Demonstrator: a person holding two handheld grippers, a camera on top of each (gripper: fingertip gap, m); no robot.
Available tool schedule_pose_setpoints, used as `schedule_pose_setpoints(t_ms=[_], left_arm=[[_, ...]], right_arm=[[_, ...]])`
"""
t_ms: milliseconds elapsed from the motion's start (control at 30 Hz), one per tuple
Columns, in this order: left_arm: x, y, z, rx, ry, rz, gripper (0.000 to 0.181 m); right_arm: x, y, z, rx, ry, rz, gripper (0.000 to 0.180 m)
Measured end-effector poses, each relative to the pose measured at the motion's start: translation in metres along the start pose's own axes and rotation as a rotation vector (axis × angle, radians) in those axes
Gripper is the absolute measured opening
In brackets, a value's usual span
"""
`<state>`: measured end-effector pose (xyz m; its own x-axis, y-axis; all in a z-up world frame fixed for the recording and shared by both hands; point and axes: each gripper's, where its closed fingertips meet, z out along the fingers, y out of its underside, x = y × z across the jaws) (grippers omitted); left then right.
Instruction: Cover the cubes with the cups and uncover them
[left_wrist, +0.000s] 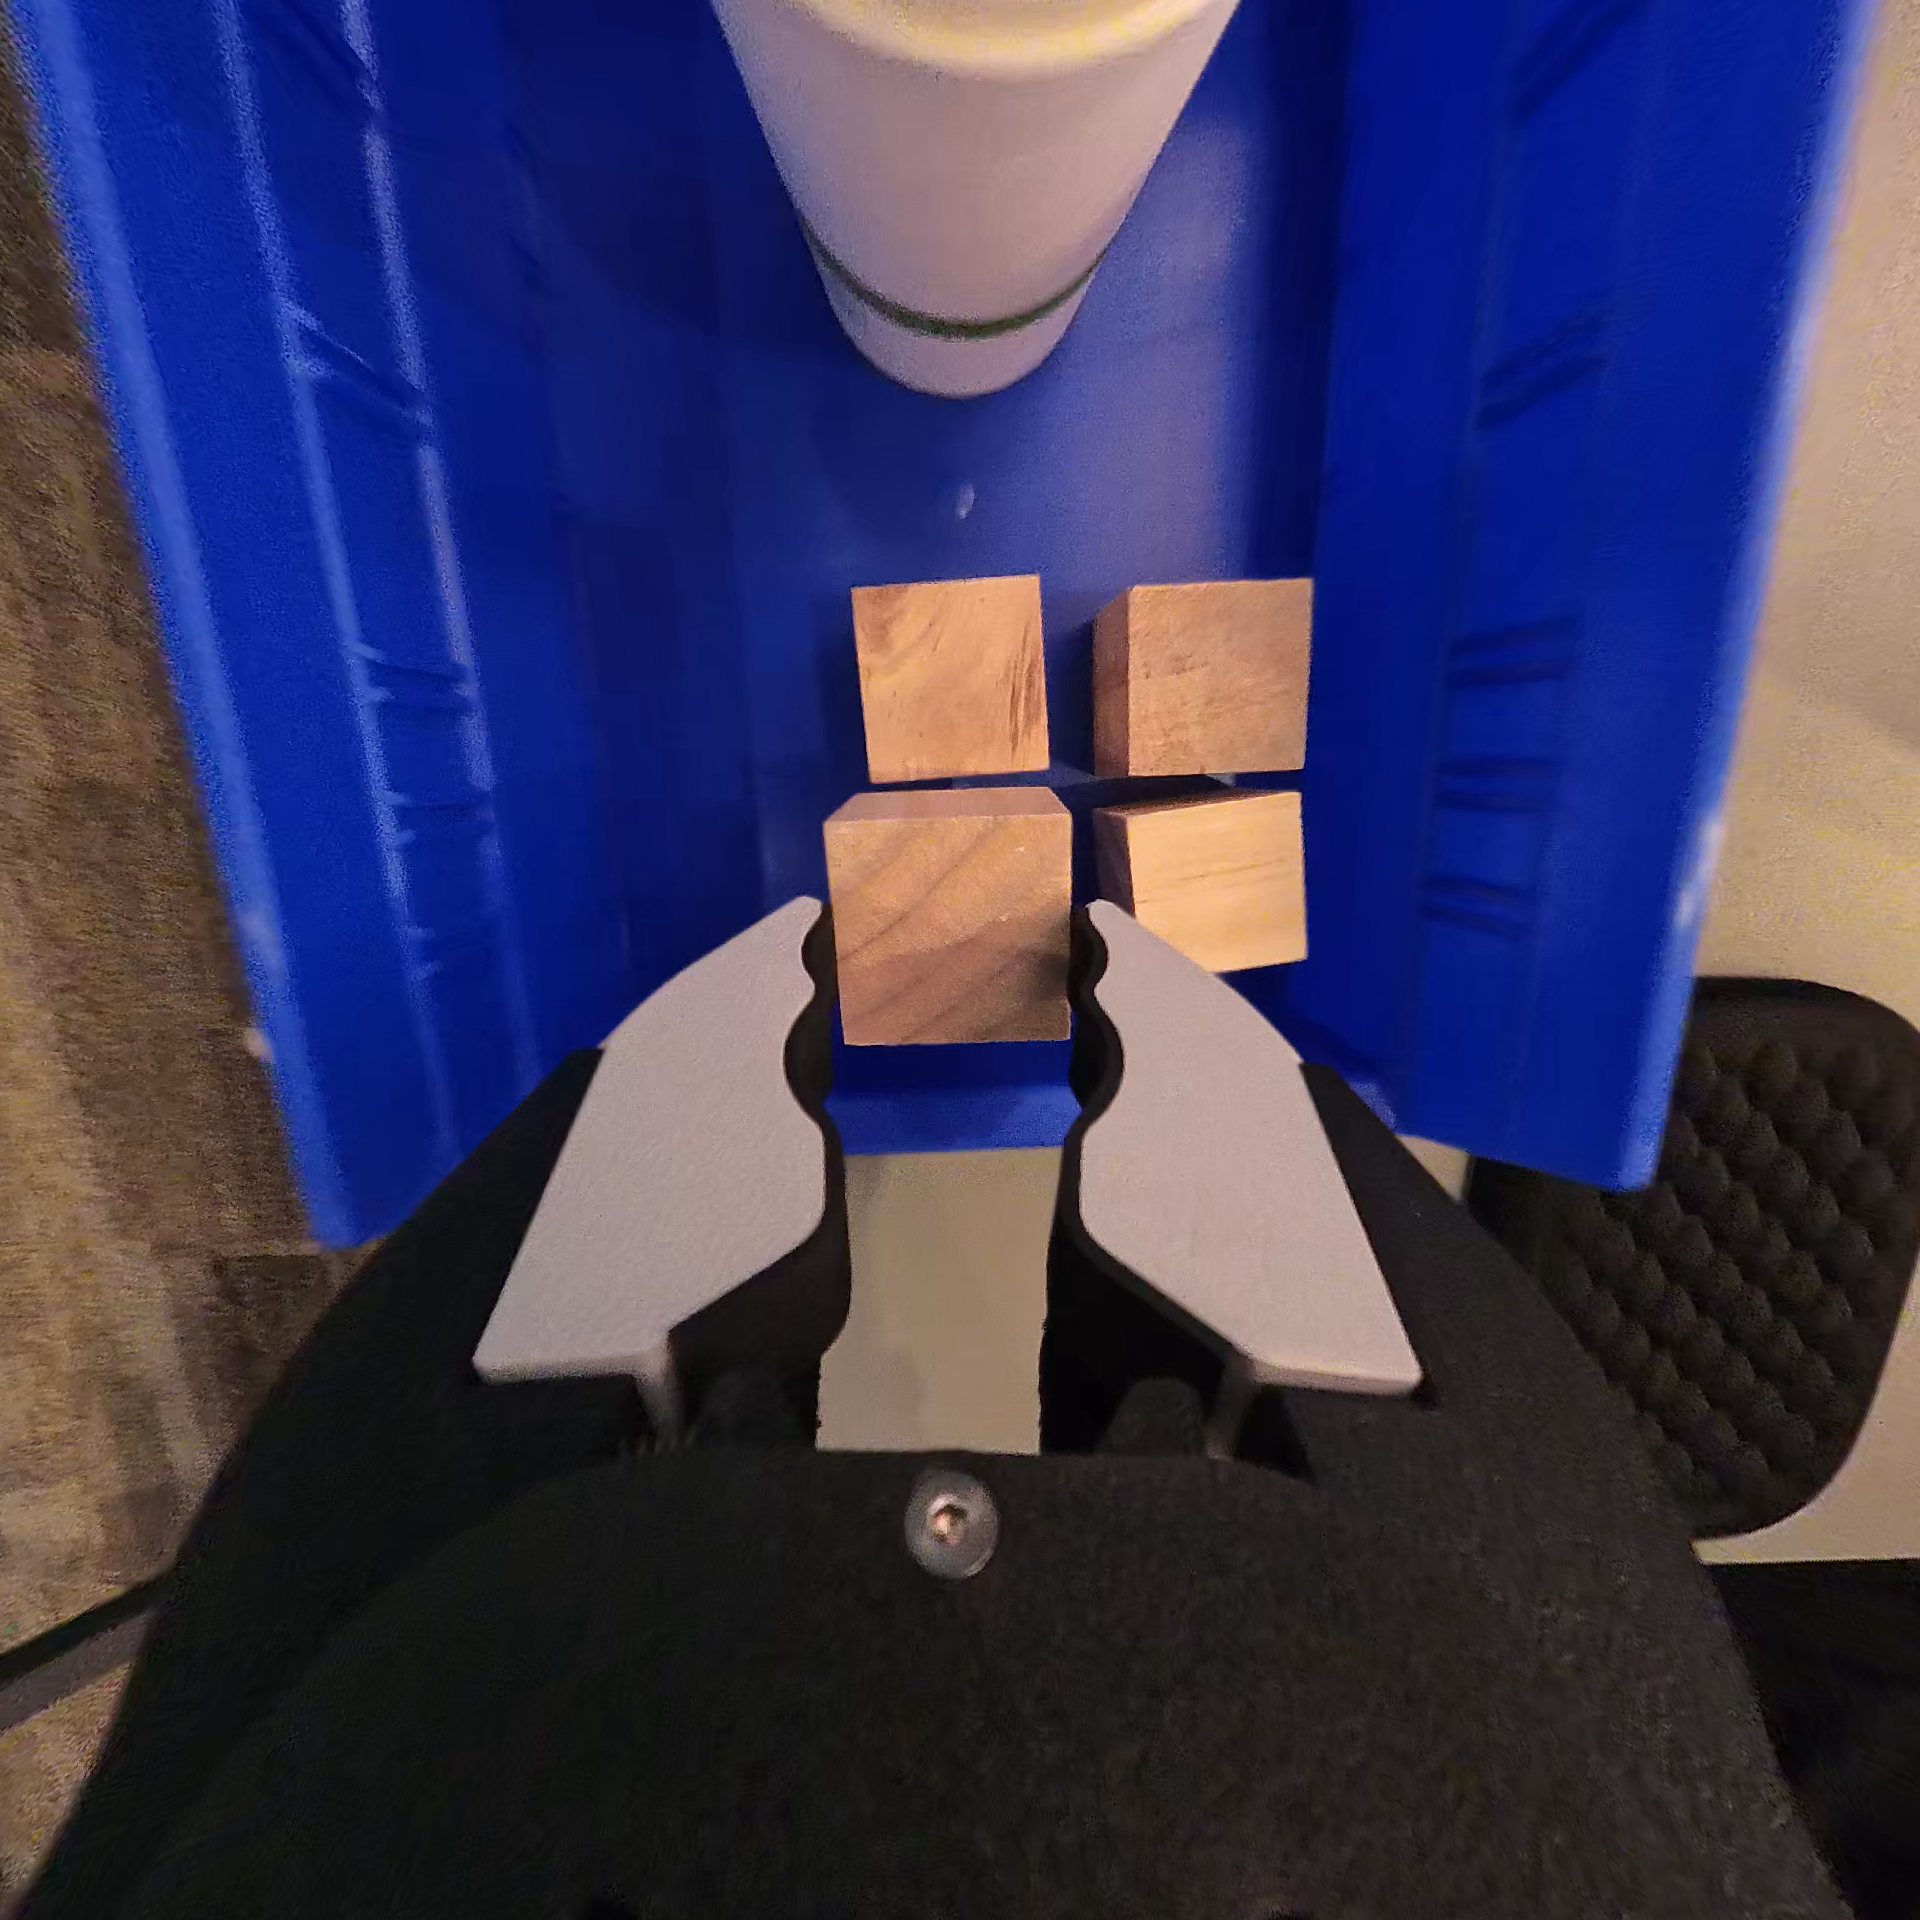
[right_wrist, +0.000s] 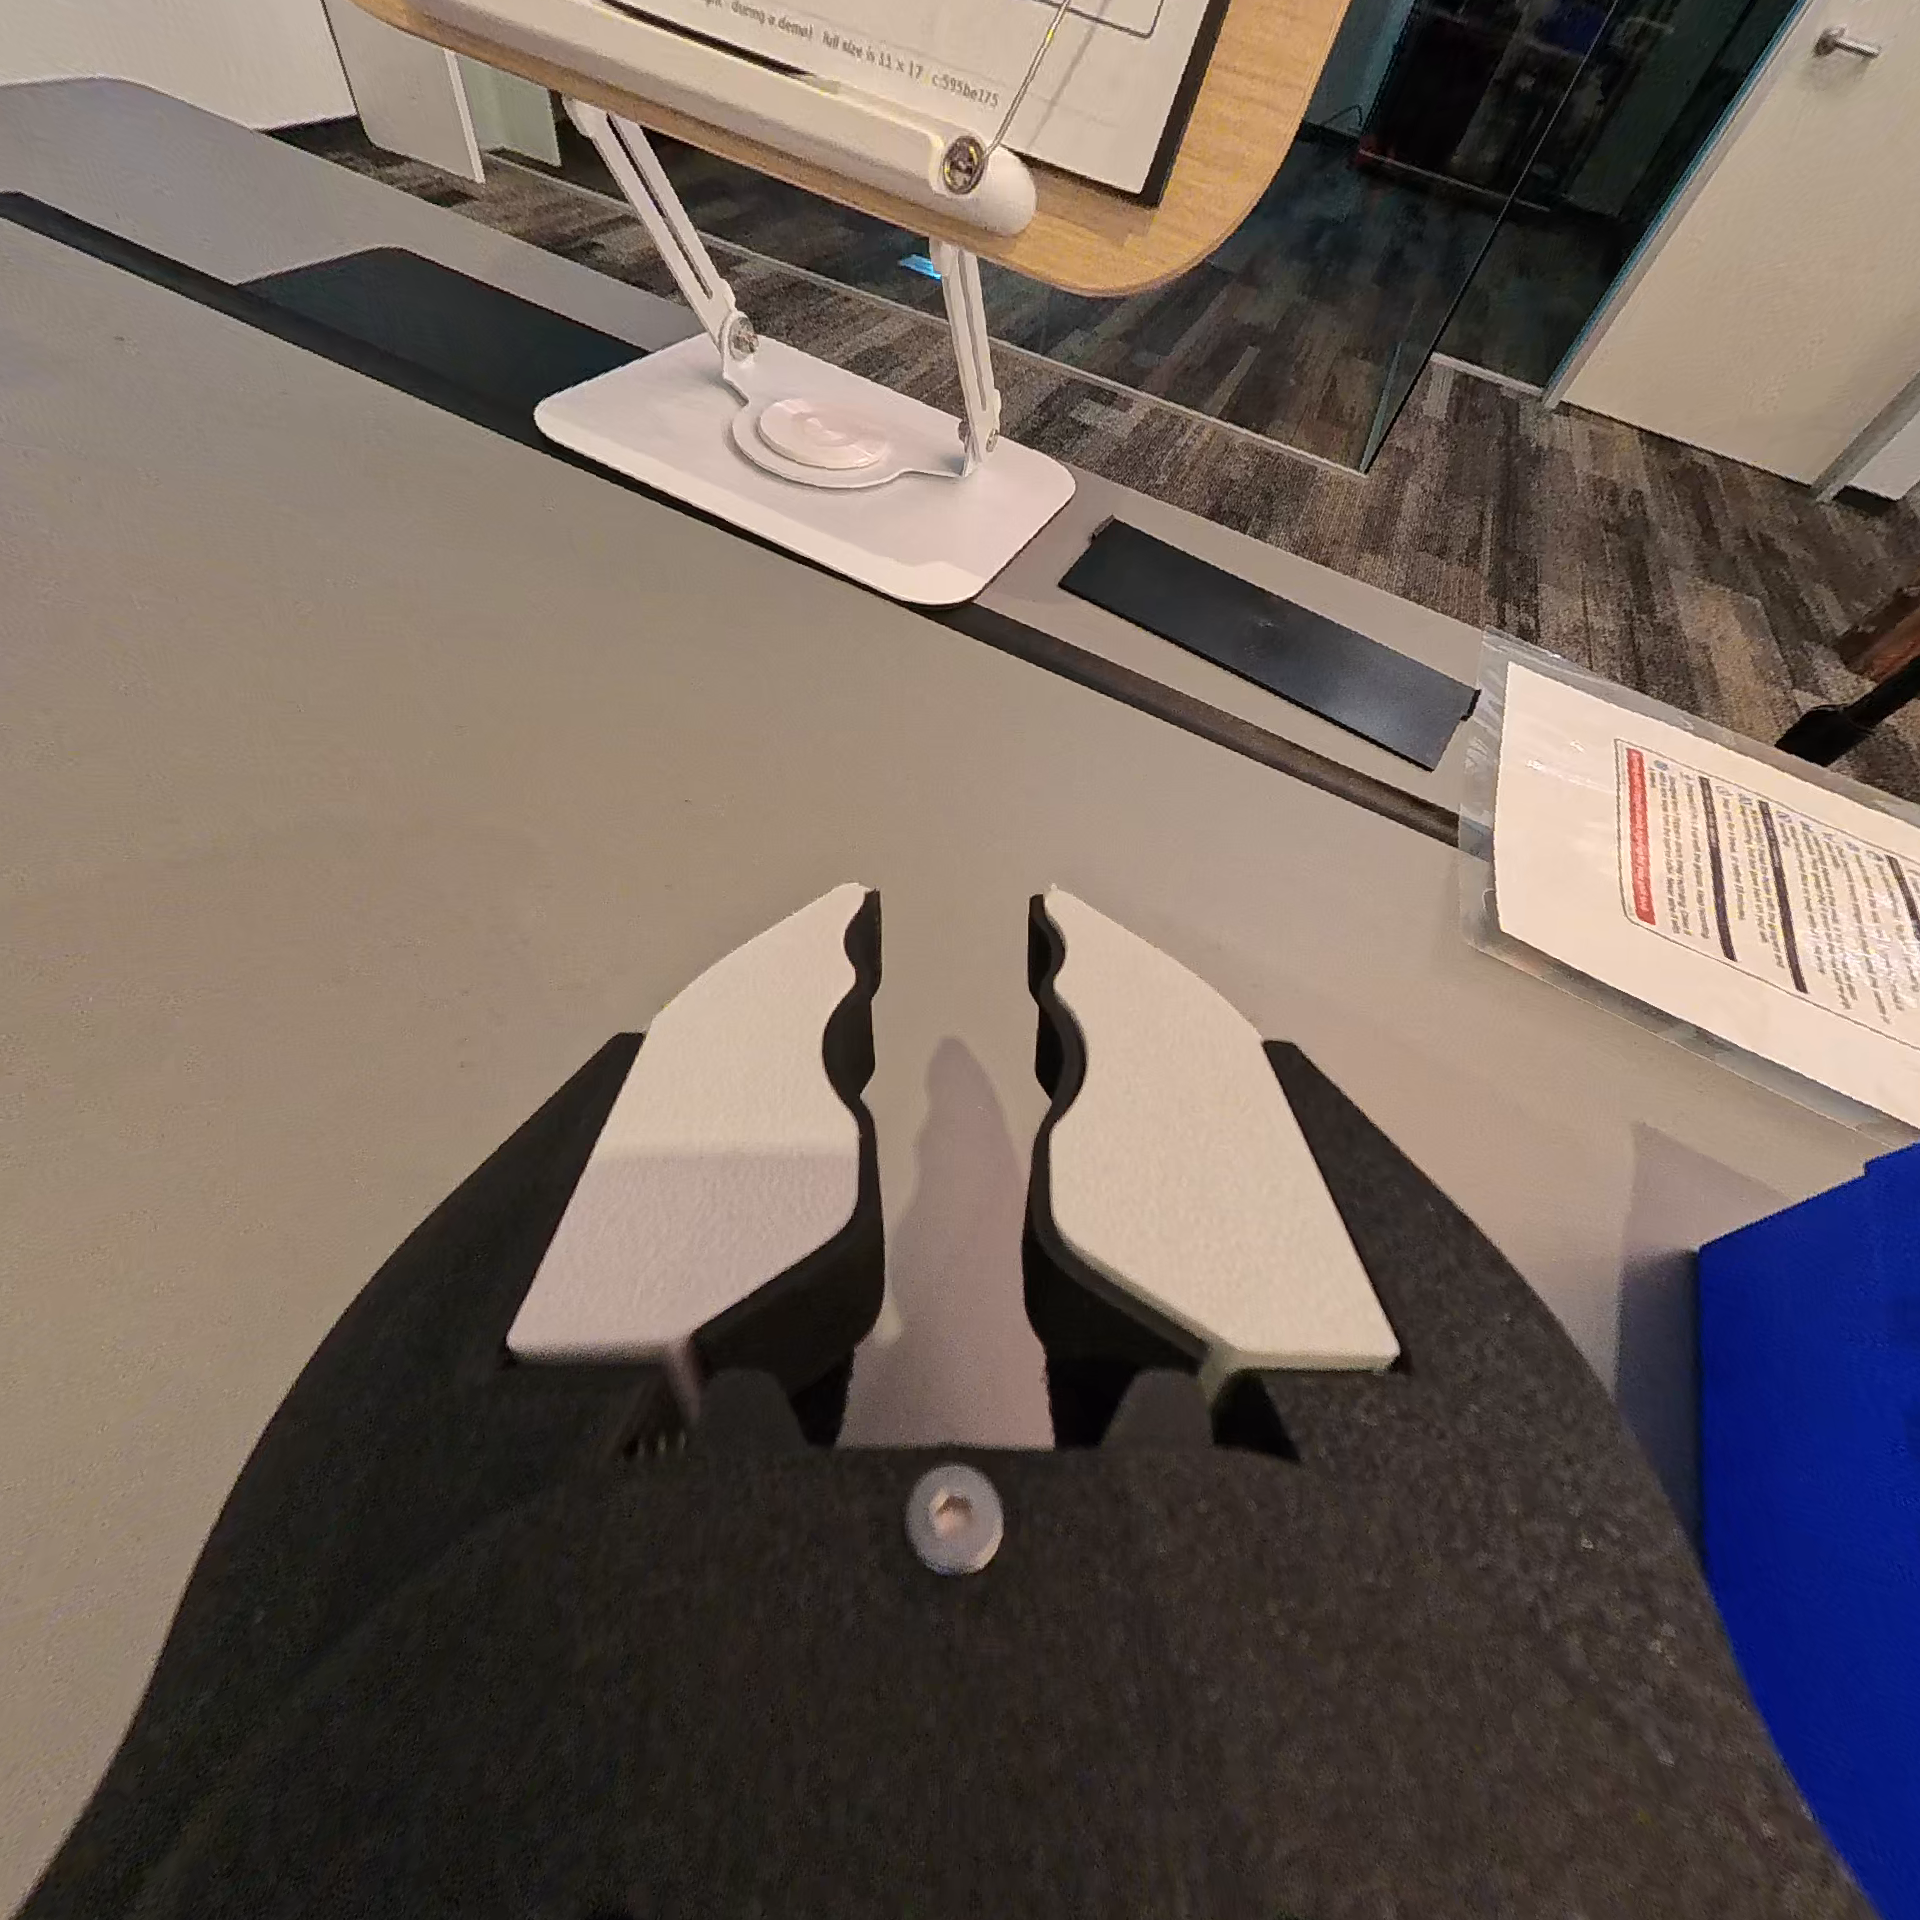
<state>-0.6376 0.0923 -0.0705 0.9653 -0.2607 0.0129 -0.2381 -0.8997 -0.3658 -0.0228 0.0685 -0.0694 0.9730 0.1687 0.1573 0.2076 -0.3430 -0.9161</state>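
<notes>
Left wrist view: left gripper (left_wrist: 951, 935) clamped on the near-left wooden cube (left_wrist: 951, 920), one finger on each side face. It looks raised above the other three cubes (left_wrist: 1200, 675), which sit in a tight cluster on the floor of the blue bin (left_wrist: 416, 623). All four plain wood, grain visible. White paper cup (left_wrist: 961, 208) with a thin green band just beyond them, standing in the bin

Right wrist view: right gripper (right_wrist: 954, 904) over the bare grey table (right_wrist: 312, 727), jaws narrowly apart, nothing between them
</notes>
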Motion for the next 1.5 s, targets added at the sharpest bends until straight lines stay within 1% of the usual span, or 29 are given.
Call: schedule_pose_setpoints(t_ms=[100,167,233,333,400,467,533,600,733,800,933,1100,1300,1500], left_arm=[[0.006,-0.020,-0.039,0.074,-0.032,0.058,0.042],[0.026,-0.037,-0.066,0.141,-0.012,0.100,0.042],[0.061,-0.053,-0.087,0.194,0.037,0.167,0.042],[0.129,-0.067,-0.092,0.207,0.104,0.331,0.043],[0.180,-0.073,-0.082,0.210,0.168,0.470,0.043],[0.234,-0.075,-0.063,0.198,0.260,0.606,0.043],[0.295,-0.069,-0.043,0.196,0.438,0.782,0.043],[0.341,-0.065,-0.018,0.177,0.539,0.915,0.042],[0.403,-0.070,0.026,0.178,0.566,1.144,0.042],[0.427,-0.070,0.038,0.166,0.571,1.244,0.042],[0.454,-0.064,0.058,0.097,0.523,1.408,0.042],[0.468,-0.058,0.071,0.066,0.465,1.537,0.042],[0.475,-0.047,0.079,0.010,0.486,1.578,0.043],[0.476,-0.043,0.088,-0.024,0.502,1.575,0.043]], right_arm=[[0.001,0.001,0.001,-0.002,0.000,0.009,0.026],[0.004,0.002,0.001,-0.004,0.007,0.013,0.026],[0.008,0.002,0.000,-0.002,0.016,0.022,0.026],[0.014,0.003,-0.002,0.001,0.021,0.043,0.026],[0.016,0.004,-0.002,0.003,0.018,0.048,0.026],[0.019,0.005,-0.004,-0.001,0.027,0.040,0.026],[0.019,0.004,-0.005,-0.001,0.022,0.034,0.027],[0.018,0.000,-0.007,0.012,0.011,0.047,0.028],[0.019,-0.003,-0.012,0.030,0.014,0.040,0.028],[0.021,-0.001,-0.013,0.029,0.015,0.044,0.028],[0.023,0.003,-0.010,0.020,0.002,0.069,0.028],[0.021,0.006,-0.008,0.003,-0.012,0.056,0.028],[0.017,0.008,-0.005,-0.007,-0.033,0.049,0.029],[0.003,0.010,-0.001,-0.001,-0.126,0.041,0.029]])
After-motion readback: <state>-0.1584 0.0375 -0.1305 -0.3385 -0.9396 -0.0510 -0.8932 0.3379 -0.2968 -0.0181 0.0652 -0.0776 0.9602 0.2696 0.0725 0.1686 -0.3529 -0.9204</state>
